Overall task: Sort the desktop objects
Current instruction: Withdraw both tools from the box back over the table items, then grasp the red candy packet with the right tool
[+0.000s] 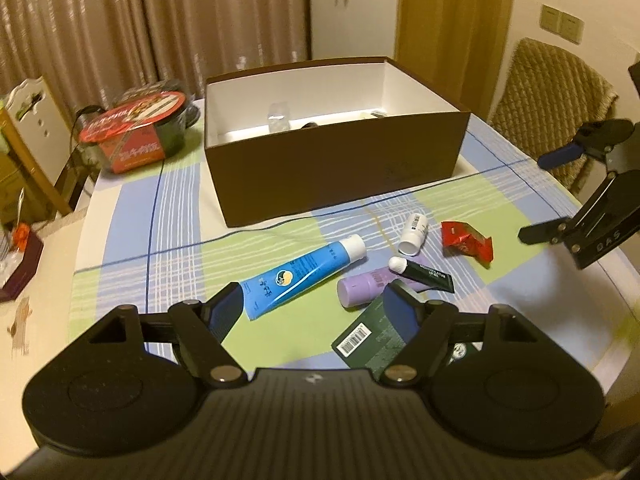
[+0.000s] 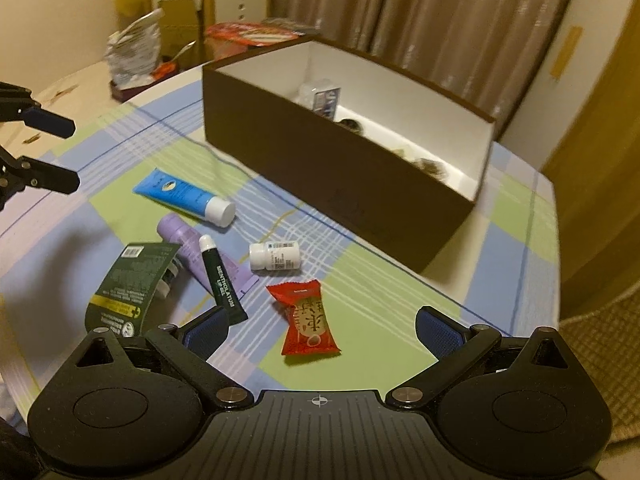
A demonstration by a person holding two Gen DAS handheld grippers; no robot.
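Observation:
An open brown box [image 1: 340,168] [image 2: 344,168] with a white inside stands on the plaid tablecloth and holds a few small items. In front of it lie a blue tube [image 1: 300,276] [image 2: 184,198], a purple bottle [image 1: 364,286] [image 2: 180,236], a dark green lip-gel tube [image 1: 426,274] [image 2: 222,280], a white pill bottle [image 1: 414,230] [image 2: 274,256], a red snack packet [image 1: 466,242] [image 2: 306,320] and a dark green card package [image 1: 372,338] [image 2: 128,284]. My left gripper [image 1: 316,306] [image 2: 70,154] is open, low over the blue tube's end. My right gripper [image 2: 320,328] [image 1: 534,198] is open just above the red packet.
A red-lidded instant-noodle bowl [image 1: 140,128] [image 2: 252,34] sits left of the box. A tissue pack [image 2: 132,56] and cartons lie beyond the table's far left. A woven chair back [image 1: 556,96] stands at the right edge. A blue-green plaid cloth [image 1: 168,216] covers the round table.

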